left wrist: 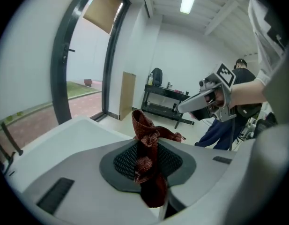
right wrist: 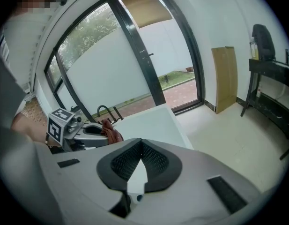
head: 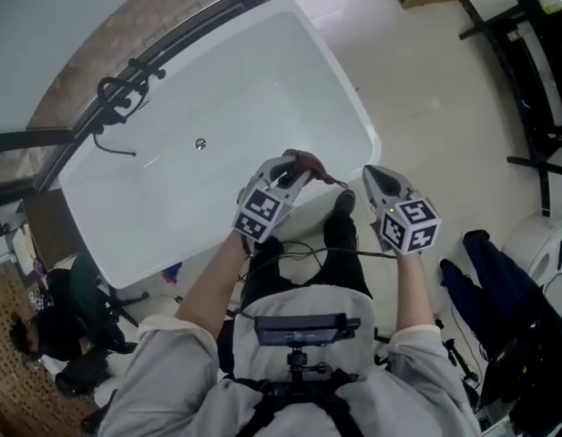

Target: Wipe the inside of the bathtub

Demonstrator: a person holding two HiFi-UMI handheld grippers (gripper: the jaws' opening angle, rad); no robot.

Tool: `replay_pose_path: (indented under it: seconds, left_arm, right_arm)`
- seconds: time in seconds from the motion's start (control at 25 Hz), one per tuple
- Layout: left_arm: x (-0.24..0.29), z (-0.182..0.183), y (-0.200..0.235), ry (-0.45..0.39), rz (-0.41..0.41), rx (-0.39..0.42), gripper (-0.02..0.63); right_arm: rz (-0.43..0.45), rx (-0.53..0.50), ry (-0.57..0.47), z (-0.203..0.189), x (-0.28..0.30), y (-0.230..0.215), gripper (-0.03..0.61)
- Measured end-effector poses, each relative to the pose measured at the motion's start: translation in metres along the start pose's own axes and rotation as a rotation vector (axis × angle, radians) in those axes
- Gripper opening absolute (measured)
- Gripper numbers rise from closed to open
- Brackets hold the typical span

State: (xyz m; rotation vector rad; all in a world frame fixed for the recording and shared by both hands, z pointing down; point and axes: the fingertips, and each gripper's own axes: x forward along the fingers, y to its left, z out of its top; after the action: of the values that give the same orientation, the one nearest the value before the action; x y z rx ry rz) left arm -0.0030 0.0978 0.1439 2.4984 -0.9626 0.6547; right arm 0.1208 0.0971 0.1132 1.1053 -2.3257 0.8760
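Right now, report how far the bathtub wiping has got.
Done: the left tongs are shut on the red cloth. In hand: the cloth is held up by the bathtub's near rim, off its inside. To do: the whole wipe of the inside. The right tongs are shut and empty.

Pale floor (head: pixel 426 89), dark-framed glass doors (right wrist: pixel 111 64), black rack (left wrist: pixel 163 104).

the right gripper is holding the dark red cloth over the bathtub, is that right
Not quite. It is the left gripper that holds the dark red cloth over the bathtub. The left gripper view shows its fingers closed on the cloth. In the right gripper view, the right gripper has nothing between its fingers.
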Motion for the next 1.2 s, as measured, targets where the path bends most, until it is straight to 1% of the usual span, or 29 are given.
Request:
replay_pose_path:
  seconds: [0.16, 0.28, 0.36, 0.56, 0.72, 0.88, 1.0, 1.12, 1.2]
  left_arm:
    - [-0.077, 0.001, 0.011, -0.047, 0.105, -0.006, 0.089]
    - [-0.135, -0.004, 0.021, -0.065, 0.165, 0.023, 0.089]
    - [-0.175, -0.008, 0.03, -0.085, 0.205, 0.027, 0.089]
    - [-0.263, -0.019, 0.063, -0.139, 0.312, -0.022, 0.091]
    - [-0.32, -0.044, 0.069, -0.176, 0.391, -0.087, 0.091]
    - [-0.351, -0.059, 0.057, -0.196, 0.487, -0.161, 0.091]
    - [-0.359, -0.064, 0.041, -0.205, 0.561, -0.207, 0.091]
    - [-0.368, -0.074, 0.023, -0.222, 0.638, -0.271, 0.091]
    - [-0.372, -0.08, 0.015, -0.224, 0.683, -0.293, 0.091]
  right_arm:
    - [0.002, -0.032, -0.003, -0.002, -0.003, 0.045, 0.011]
    - [0.009, -0.019, -0.028, -0.005, -0.004, 0.083, 0.011]
    - [0.017, -0.02, -0.035, -0.008, -0.002, 0.11, 0.011]
    - [0.017, -0.067, -0.02, -0.009, 0.013, 0.166, 0.011]
    - [0.024, -0.116, -0.003, -0.025, 0.009, 0.208, 0.011]
    - [0.064, -0.158, 0.019, -0.028, 0.002, 0.217, 0.011]
    - [0.089, -0.174, 0.026, -0.026, -0.003, 0.206, 0.011]
    - [0.12, -0.205, 0.028, -0.022, -0.016, 0.195, 0.011]
    - [0.144, -0.217, 0.026, -0.02, -0.022, 0.189, 0.011]
